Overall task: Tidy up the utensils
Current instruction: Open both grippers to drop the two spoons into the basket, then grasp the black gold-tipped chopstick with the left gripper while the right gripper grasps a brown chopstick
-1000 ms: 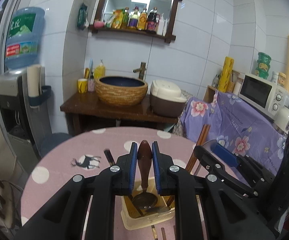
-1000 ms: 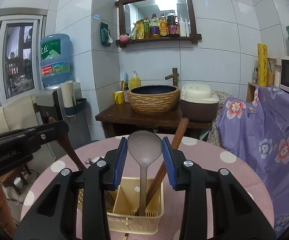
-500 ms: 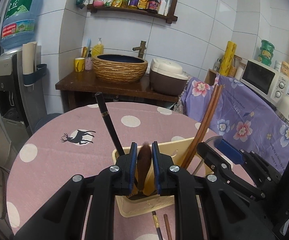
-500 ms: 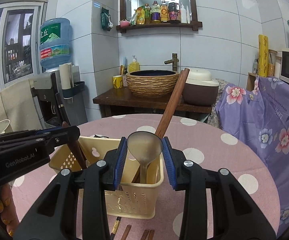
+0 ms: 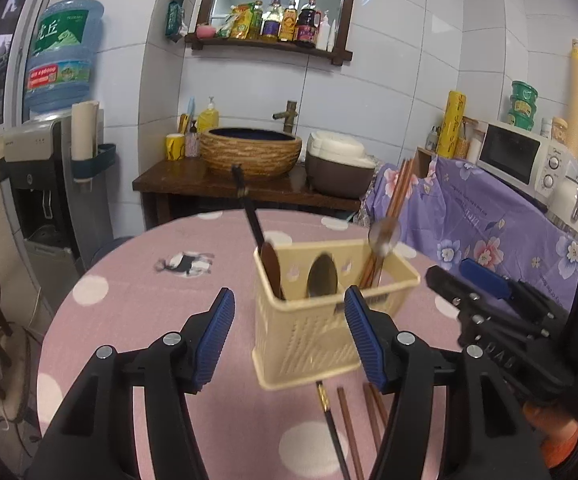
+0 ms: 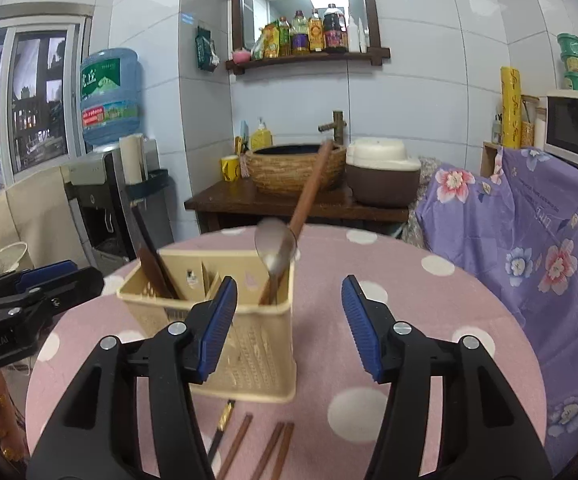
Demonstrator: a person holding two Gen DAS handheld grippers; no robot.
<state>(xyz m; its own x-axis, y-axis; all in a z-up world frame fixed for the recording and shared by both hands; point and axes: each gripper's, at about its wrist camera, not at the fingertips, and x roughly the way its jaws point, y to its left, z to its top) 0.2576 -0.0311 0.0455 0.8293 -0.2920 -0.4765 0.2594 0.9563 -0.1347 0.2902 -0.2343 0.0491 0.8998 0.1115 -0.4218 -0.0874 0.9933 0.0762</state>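
- the left gripper [image 5: 289, 334] has its jaws opening, and nothing is between the blue pads; the dark wooden spoon [image 5: 271, 270] already stands free in the left compartment of the basket, bowl end up.
- the cream plastic basket [image 5: 309, 332] stands on the pink dotted table [image 5: 137, 320], in front of both grippers. it looks light and a little flexible, so i judge that it can slide or tip if a utensil is pushed hard against its wall.
- the loose chopsticks [image 6: 245, 440] lie flat on the cloth just before the basket. they look thin, stiff and light, and probably smooth; i judge the best hold is near the middle or the thicker end, with the pads across the stick, because a flat stick on cloth is difficult to get under.
- the metal spoon [image 6: 275, 246] leans in the right compartment beside long brown chopsticks [image 6: 309, 188]. it looks hard and slippery; its narrow handle is the place to pinch.
- the right gripper [image 6: 289, 320] has its jaws opening too, with nothing between them.
- writing: "genrobot.ai" is on the black body of the left gripper, in the right wrist view. the water bottle [image 6: 109, 96] has a green label with chinese characters, which i cannot read surely.
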